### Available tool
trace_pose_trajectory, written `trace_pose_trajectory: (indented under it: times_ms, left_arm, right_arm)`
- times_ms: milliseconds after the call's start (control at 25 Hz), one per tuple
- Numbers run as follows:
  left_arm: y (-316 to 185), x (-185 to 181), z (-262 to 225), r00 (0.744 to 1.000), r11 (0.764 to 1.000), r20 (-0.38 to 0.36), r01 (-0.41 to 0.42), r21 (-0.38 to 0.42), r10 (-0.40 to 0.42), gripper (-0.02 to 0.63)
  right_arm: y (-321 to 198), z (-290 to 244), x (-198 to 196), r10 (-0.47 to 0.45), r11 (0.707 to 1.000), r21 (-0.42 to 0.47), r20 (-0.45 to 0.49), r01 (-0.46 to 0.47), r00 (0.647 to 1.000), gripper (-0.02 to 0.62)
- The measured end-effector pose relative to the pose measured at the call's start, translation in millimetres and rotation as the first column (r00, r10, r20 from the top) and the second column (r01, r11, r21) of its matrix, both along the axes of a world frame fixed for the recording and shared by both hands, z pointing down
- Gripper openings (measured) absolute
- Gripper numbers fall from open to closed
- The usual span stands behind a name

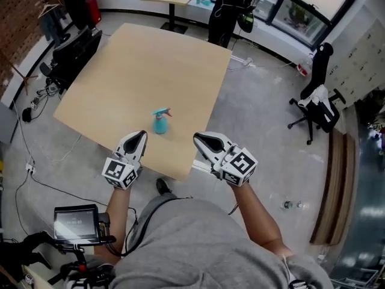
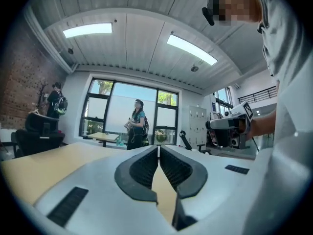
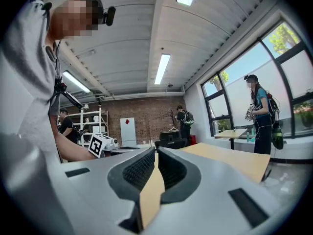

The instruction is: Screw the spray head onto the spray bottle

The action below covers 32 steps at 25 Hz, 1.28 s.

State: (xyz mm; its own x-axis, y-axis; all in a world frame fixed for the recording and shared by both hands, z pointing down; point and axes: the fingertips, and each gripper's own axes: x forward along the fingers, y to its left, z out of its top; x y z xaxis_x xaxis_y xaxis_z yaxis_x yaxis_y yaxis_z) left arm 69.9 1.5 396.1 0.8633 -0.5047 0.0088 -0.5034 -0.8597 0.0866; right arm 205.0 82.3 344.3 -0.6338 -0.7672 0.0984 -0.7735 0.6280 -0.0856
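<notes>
Head view: teal plastic spray bottle point(image 1: 160, 123) stands on the pale wooden counter point(image 1: 150, 65), between left tool point(image 1: 142, 134) and right tool point(image 1: 197, 137), both closed and empty.

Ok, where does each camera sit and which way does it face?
Head view: on the head, steeply down at table, spray bottle, left gripper, right gripper, forearms.
Left gripper view: on that gripper, level towards windows; shut jaws, right gripper, torso.
Right gripper view: on that gripper, towards brick wall; shut jaws, left gripper's cube.
Gripper views share the table.
</notes>
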Motion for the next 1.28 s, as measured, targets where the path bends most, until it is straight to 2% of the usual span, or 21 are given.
trace_pose_trajectory:
  times_ms: [160, 280, 320, 400, 520, 560, 640, 760, 840, 920, 960, 1040, 1120, 1160, 1280]
  left_arm:
    - [-55, 8, 43, 0.998, 0.997, 0.04, -0.056, -0.053, 0.058, 0.006]
    - [-77, 13, 72, 0.995, 0.994, 0.059, -0.073, -0.079, 0.078, 0.013]
    - [-82, 17, 84, 0.994, 0.993, 0.067, -0.086, -0.087, 0.092, 0.05]
    - [-95, 25, 113, 0.988, 0.987, 0.096, -0.114, -0.112, 0.125, 0.175]
    - [-113, 40, 160, 0.979, 0.978, 0.142, -0.124, -0.168, 0.148, 0.304]
    - [-114, 46, 172, 0.976, 0.974, 0.152, -0.126, -0.186, 0.155, 0.339]
    - [-114, 63, 187, 0.965, 0.967, 0.181, -0.15, -0.208, 0.189, 0.397]
    - [-115, 86, 200, 0.934, 0.955, 0.244, -0.211, -0.208, 0.26, 0.452]
    - [-115, 96, 205, 0.919, 0.948, 0.26, -0.249, -0.199, 0.296, 0.457]
    - [-113, 107, 203, 0.904, 0.938, 0.265, -0.293, -0.185, 0.334, 0.457]
    - [-111, 111, 205, 0.893, 0.931, 0.273, -0.319, -0.178, 0.358, 0.457]
    - [-115, 114, 223, 0.869, 0.915, 0.289, -0.367, -0.167, 0.401, 0.457]
    - [-123, 111, 249, 0.859, 0.907, 0.291, -0.389, -0.161, 0.421, 0.456]
    - [-126, 110, 257, 0.859, 0.905, 0.286, -0.392, -0.162, 0.424, 0.456]
    - [-132, 108, 267, 0.864, 0.906, 0.273, -0.391, -0.164, 0.422, 0.44]
  right_arm:
    - [-53, 10, -5, -0.001, 1.0, -0.026, -0.001, 0.001, 1.0, 0.008]
    - [-83, 14, -6, -0.044, 0.997, -0.06, -0.043, 0.041, 0.998, 0.009]
    - [-95, 17, -6, -0.065, 0.996, -0.072, -0.063, 0.06, 0.996, 0.009]
    - [-125, 24, -8, -0.118, 0.989, -0.099, -0.104, 0.108, 0.988, 0.029]
    - [-167, 37, -28, -0.26, 0.959, -0.166, -0.193, 0.229, 0.946, 0.14]
    - [-176, 42, -37, -0.323, 0.94, -0.197, -0.237, 0.28, 0.916, 0.157]
    - [-187, 55, -56, -0.447, 0.888, -0.273, -0.334, 0.369, 0.83, 0.172]
    - [-194, 96, -74, -0.591, 0.804, -0.41, -0.478, 0.43, 0.649, 0.225]
    - [-193, 127, -79, -0.667, 0.745, -0.5, -0.534, 0.441, 0.52, 0.244]
    - [-188, 150, -78, -0.727, 0.686, -0.583, -0.554, 0.435, 0.406, 0.244]
    - [-188, 162, -77, -0.746, 0.666, -0.616, -0.566, 0.421, 0.351, 0.244]
    - [-198, 194, -75, -0.752, 0.656, -0.657, -0.61, 0.371, 0.25, 0.242]
    - [-212, 226, -76, -0.744, 0.663, -0.677, -0.642, 0.319, 0.185, 0.242]
    - [-216, 236, -78, -0.744, 0.664, -0.685, -0.645, 0.3, 0.174, 0.242]
    - [-218, 251, -86, -0.76, 0.649, -0.71, -0.622, 0.273, 0.19, 0.24]
